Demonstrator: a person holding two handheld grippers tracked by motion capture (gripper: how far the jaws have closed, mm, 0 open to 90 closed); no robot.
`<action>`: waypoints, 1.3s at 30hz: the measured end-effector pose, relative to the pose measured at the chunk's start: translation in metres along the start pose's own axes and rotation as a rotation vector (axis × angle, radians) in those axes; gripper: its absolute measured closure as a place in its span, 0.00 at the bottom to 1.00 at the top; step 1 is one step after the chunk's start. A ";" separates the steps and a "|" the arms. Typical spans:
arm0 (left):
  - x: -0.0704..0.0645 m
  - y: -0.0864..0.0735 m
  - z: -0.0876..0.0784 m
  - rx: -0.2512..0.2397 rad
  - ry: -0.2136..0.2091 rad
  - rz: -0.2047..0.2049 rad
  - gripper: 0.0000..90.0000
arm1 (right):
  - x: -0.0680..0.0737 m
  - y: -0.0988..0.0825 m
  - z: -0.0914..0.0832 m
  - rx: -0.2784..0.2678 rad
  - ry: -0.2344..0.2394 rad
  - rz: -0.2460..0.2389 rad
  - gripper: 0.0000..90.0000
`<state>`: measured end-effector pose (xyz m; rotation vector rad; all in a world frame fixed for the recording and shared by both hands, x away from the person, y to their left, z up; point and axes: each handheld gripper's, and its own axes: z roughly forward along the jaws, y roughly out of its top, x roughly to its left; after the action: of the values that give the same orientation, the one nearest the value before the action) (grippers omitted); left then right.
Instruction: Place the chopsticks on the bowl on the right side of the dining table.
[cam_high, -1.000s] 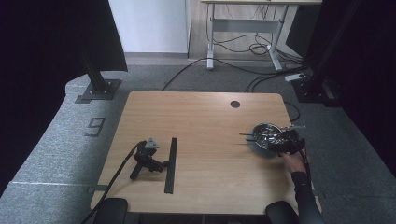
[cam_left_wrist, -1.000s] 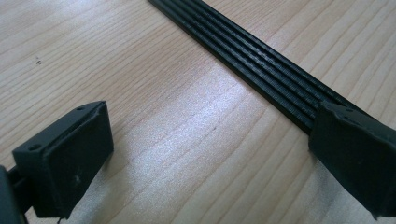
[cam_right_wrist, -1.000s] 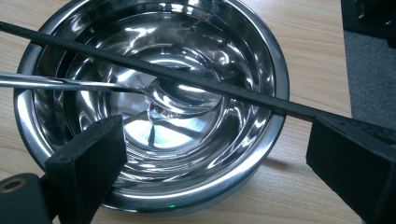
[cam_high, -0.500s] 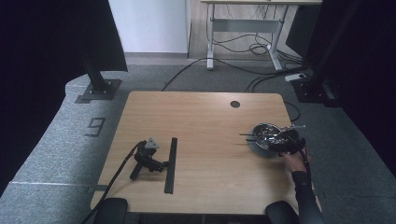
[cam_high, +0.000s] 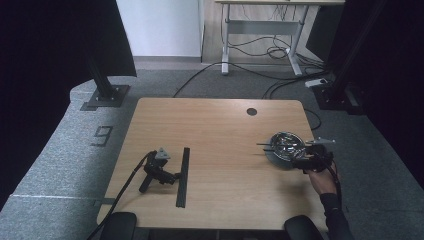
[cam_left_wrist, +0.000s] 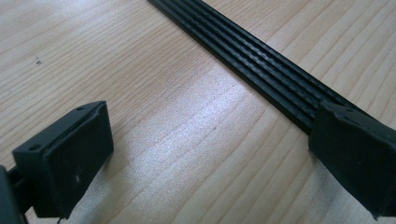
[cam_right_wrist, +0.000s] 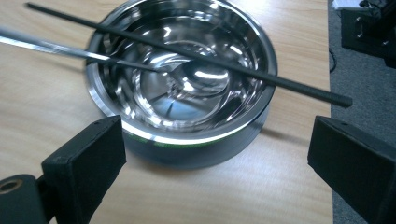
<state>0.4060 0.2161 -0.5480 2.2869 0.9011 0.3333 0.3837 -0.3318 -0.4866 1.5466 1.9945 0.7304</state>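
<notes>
High view: right gripper (cam_high: 300, 161) held by hand (cam_high: 320, 179) at lower right, beside steel bowl (cam_high: 285, 145); left gripper (cam_high: 176, 176) lies unheld at lower left, touching black strip (cam_high: 183, 176).

Left gripper view: jaws apart, empty, strip (cam_left_wrist: 261, 70) running toward upper left.

Right gripper view: jaws spread wide, empty, bowl (cam_right_wrist: 182, 79) at centre; black chopstick (cam_right_wrist: 187, 49) and silver chopstick (cam_right_wrist: 70, 49) rest across rim. Risk: jaw knocking rim could roll chopsticks off.

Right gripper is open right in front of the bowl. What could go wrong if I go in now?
The black stick lies loose across the bowl, one end overhanging its rim beside the right gripper; a bump could flip it off. The bowl stands near the table edge, so a push might slide it off.
</notes>
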 end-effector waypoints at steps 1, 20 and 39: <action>0.000 0.000 0.000 0.000 0.000 0.000 0.00 | 0.002 -0.001 -0.003 -0.001 0.004 -0.006 0.04; 0.000 0.000 0.000 -0.002 0.000 -0.001 0.00 | 0.070 -0.010 -0.023 -0.034 0.182 -0.131 0.04; 0.000 0.000 0.000 -0.002 0.000 -0.001 0.00 | 0.148 0.012 0.010 0.011 0.324 -0.305 0.04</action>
<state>0.4060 0.2161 -0.5481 2.2848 0.9013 0.3338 0.3659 -0.1849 -0.4961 1.1446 2.4033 0.8853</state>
